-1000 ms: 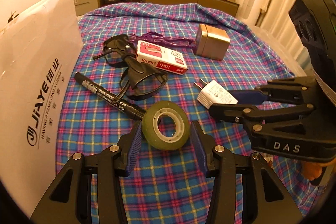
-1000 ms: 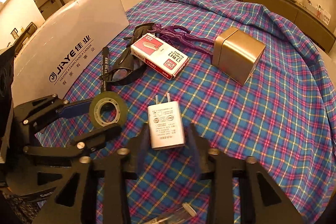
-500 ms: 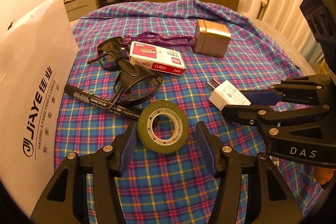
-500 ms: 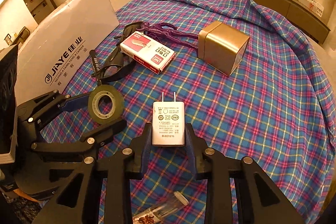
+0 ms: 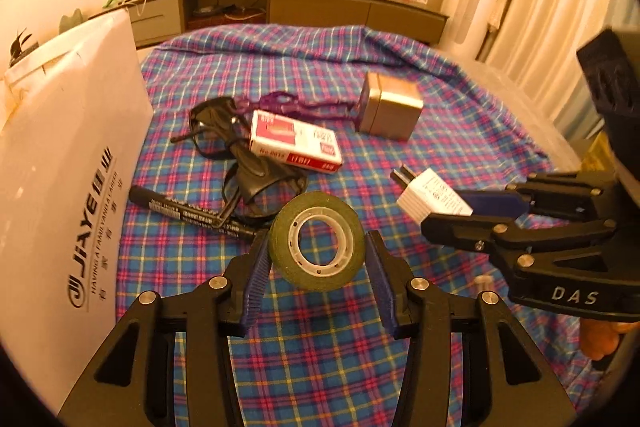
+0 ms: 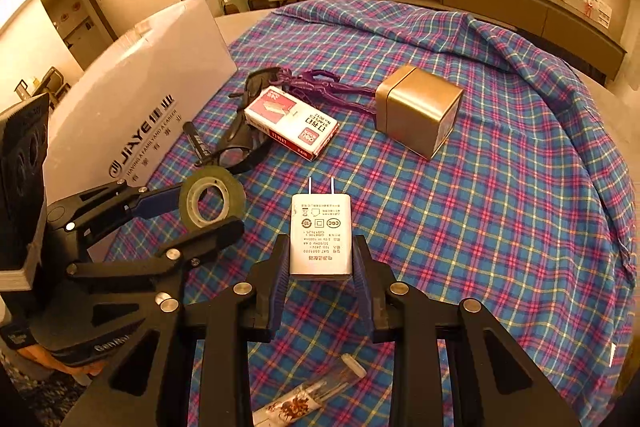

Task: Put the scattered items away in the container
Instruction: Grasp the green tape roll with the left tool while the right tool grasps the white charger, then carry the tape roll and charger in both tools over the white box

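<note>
My left gripper (image 5: pixel 316 259) closing on tape roll (image 5: pixel 317 246), pads touching its sides, roll lifted off plaid cloth (image 5: pixel 320 355); right gripper (image 6: pixel 320 259) clamped on charger (image 6: pixel 321 235) (prongs fwd), white box (image 5: pixel 60 179) at left

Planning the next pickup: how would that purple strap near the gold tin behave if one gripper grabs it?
The purple strap looks floppy: it lies in loose tangles, so it would likely dangle and trail. One end runs under the staple box and beside the glasses, so pulling it may drag them.
</note>
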